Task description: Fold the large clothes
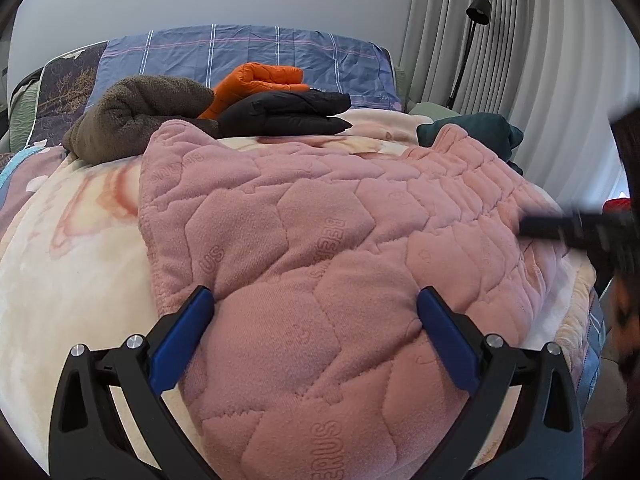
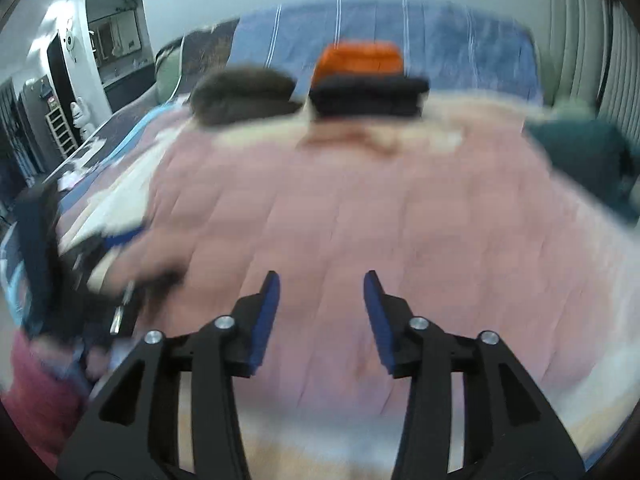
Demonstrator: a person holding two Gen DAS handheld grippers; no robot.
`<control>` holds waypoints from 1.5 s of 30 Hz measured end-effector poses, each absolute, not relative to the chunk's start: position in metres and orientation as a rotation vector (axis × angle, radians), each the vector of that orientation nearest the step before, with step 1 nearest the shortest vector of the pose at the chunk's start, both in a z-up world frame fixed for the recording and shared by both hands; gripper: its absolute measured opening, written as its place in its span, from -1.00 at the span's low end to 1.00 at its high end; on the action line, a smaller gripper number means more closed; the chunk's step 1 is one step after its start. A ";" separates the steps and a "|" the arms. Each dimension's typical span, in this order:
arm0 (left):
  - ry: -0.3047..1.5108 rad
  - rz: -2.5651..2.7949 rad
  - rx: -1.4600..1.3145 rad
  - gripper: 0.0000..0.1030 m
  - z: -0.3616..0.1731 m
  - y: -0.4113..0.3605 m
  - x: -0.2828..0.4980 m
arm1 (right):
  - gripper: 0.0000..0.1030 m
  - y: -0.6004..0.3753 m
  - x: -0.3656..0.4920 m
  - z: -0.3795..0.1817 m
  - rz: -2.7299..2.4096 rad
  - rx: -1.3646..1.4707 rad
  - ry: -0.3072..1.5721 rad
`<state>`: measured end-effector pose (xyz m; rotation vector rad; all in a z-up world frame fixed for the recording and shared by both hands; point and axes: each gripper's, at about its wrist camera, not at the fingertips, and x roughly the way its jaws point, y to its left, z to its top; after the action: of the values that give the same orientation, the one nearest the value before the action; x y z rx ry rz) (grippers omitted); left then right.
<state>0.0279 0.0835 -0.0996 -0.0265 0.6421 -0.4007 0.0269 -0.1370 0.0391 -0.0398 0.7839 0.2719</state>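
My left gripper (image 1: 316, 304) stands with its blue-padded jaws fully spread above the near portion of the pink quilted fleece garment (image 1: 320, 216); no fabric is pinched between the pads. The garment lies flat across the cream plush blanket (image 1: 72, 248) covering the bed, its near edge below my left jaws and its far edge close to the stacked clothes.

My right gripper (image 2: 322, 280) is released as well: its jaws stand partly apart over the same pink garment (image 2: 360, 208), with nothing between them. The right wrist view is motion-blurred, so fabric detail there cannot be resolved.

Beyond the garment, toward the blue striped pillow (image 1: 248, 52), sit a folded brown fleece item (image 1: 136, 116), a folded black puffer jacket (image 1: 288, 114) and a folded orange puffer jacket (image 1: 256, 80) behind it. A dark teal garment (image 1: 480, 130) lies at the far right, touching the pink garment's corner.
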 end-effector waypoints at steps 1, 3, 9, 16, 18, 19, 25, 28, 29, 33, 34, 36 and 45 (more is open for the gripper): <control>0.641 -0.400 -0.026 0.97 -0.100 0.083 0.027 | -0.12 -0.136 0.039 0.042 0.263 -0.033 0.780; 0.642 -0.400 -0.026 0.97 -0.100 0.084 0.027 | -0.12 -0.140 0.076 0.041 0.262 0.031 0.813; 0.641 -0.410 -0.035 0.97 -0.099 0.085 0.027 | -0.15 -0.130 0.152 -0.032 0.218 0.016 0.952; 0.637 -0.416 -0.053 0.97 -0.098 0.087 0.026 | -0.14 -0.145 0.086 0.011 0.233 0.072 0.899; 0.638 -0.418 -0.058 0.97 -0.098 0.086 0.027 | -0.13 -0.150 0.051 0.022 0.292 0.104 0.872; 0.638 -0.419 -0.060 0.97 -0.098 0.087 0.027 | -0.12 -0.153 0.029 0.024 0.309 0.125 0.864; 0.636 -0.433 -0.065 0.97 -0.098 0.087 0.028 | -0.11 -0.143 -0.024 -0.034 0.279 0.064 0.950; 0.638 -0.427 -0.062 0.97 -0.098 0.087 0.029 | -0.03 -0.143 -0.016 -0.027 0.272 0.121 0.966; 0.636 -0.424 -0.064 0.97 -0.098 0.087 0.029 | -0.04 -0.144 -0.015 -0.025 0.278 0.128 0.972; 0.617 -0.420 -0.116 0.97 -0.088 0.097 0.019 | -0.02 -0.137 -0.031 0.003 0.275 0.018 0.885; 0.606 -0.437 -0.148 0.97 -0.084 0.104 0.014 | 0.11 -0.126 -0.044 0.016 0.282 -0.075 0.803; 0.575 -0.437 -0.223 0.97 -0.072 0.126 0.005 | 0.30 -0.106 -0.062 0.026 0.315 -0.194 0.706; 0.642 -0.234 -0.403 0.97 -0.078 0.207 0.002 | 0.40 0.013 -0.092 -0.002 0.503 -0.642 0.548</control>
<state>0.0024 0.2075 -0.0784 -0.4034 0.6418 -0.2337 -0.0920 0.0127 -0.0016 -0.6424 0.5482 0.5029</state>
